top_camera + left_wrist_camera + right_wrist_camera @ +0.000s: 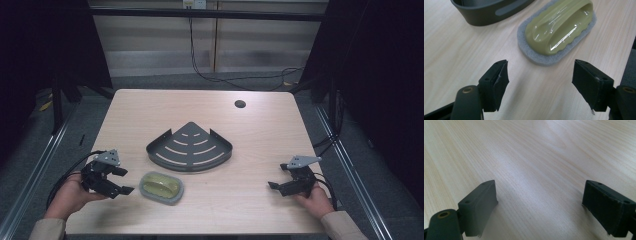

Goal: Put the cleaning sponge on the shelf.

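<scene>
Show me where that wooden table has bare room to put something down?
Bare: the far strip beyond the dark grey fan-shaped metal rack around the cable hole, and the right side toward the right gripper. Crowded: near left, yellow-handled grey sponge beside the left gripper.

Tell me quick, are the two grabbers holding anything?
Left gripper: open, holding nothing; the scrubbing sponge lies just ahead of it.
Right gripper: open, holding nothing, over bare table.

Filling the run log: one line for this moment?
left gripper: open, near scrubbing sponge | right gripper: open, empty | corner shelf: mid-table
</scene>
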`<state>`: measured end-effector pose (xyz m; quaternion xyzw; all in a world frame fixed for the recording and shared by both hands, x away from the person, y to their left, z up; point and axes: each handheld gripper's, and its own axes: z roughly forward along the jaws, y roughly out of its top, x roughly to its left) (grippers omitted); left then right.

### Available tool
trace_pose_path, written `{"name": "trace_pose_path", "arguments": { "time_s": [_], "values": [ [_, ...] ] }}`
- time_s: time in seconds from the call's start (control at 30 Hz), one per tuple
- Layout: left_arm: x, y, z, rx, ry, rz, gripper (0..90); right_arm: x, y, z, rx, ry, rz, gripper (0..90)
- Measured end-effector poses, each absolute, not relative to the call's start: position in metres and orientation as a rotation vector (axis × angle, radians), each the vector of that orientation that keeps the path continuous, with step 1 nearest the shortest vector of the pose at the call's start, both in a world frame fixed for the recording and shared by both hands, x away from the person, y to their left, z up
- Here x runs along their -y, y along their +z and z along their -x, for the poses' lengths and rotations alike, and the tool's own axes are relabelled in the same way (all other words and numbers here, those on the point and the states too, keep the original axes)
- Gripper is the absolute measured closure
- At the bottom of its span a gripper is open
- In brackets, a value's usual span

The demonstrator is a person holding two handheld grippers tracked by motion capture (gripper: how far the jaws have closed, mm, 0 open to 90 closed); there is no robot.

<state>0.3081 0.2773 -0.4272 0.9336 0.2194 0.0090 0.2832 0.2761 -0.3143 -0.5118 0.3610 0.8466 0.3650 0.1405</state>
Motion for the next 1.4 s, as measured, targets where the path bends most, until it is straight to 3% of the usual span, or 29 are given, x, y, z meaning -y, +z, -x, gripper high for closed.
{"name": "trace_pose_path", "arguments": {
  "time_s": [0.63,1.4],
  "values": [
    [-0.240,-0.409,-0.325,-0.411,-0.020,-2.722,34.5,0.314,-0.512,-0.276,-2.444,1.052,-1.047,11.8],
    [-0.181,-0.414,-0.330,-0.171,-0.071,-2.827,41.1,0.315,-0.512,-0.274,-2.441,1.052,-1.054,11.7]
  ]
}}
